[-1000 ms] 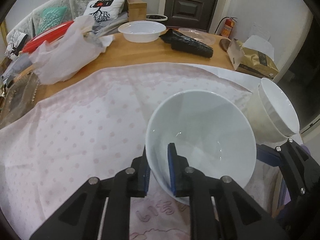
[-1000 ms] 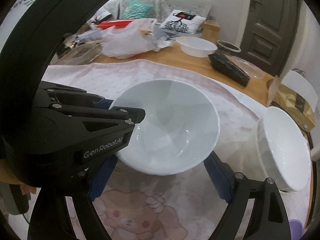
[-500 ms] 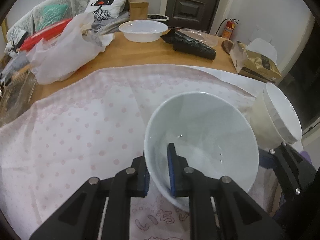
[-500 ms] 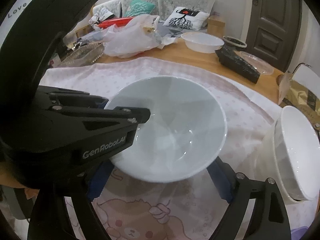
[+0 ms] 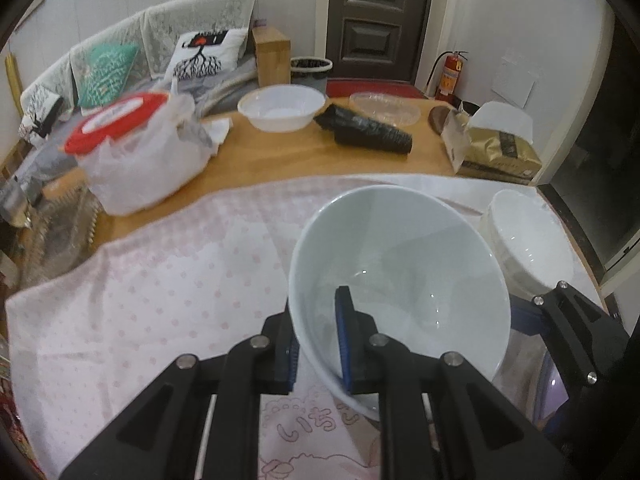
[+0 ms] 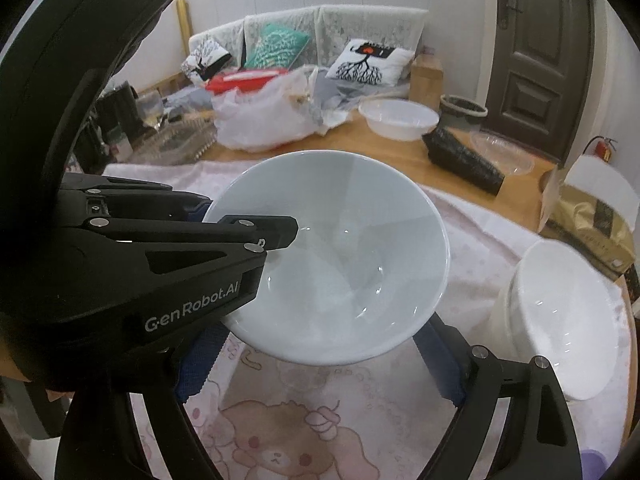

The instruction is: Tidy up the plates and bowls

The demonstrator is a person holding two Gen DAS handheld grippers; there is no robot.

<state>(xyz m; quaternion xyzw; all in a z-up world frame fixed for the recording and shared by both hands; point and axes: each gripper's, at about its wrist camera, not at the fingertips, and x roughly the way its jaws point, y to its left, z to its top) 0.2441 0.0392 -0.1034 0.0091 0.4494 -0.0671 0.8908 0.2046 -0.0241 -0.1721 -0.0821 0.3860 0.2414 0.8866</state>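
Observation:
My left gripper (image 5: 318,336) is shut on the near rim of a pale grey-white bowl (image 5: 404,280), one finger inside and one outside, and holds it above the pink dotted cloth (image 5: 160,280). The same bowl (image 6: 340,256) fills the middle of the right wrist view, with the left gripper's fingers (image 6: 256,232) on its left rim. My right gripper (image 6: 320,368) is open and empty, its blue-padded fingers spread wide below and to either side of the bowl. A stack of white bowls (image 5: 528,240) lies tilted on its side at the right (image 6: 560,320).
On the wooden table (image 5: 280,152) behind the cloth are a white plastic bowl (image 5: 282,106), a black bag (image 5: 368,132), a clear lid (image 5: 386,108), a gold packet (image 5: 496,148), a plastic bag with a red lid (image 5: 136,152). A sofa stands beyond.
The held bowl has risen and both views have tipped up, showing more of the room. The stacked bowls sit lower and further right. My left gripper's hold is unchanged.

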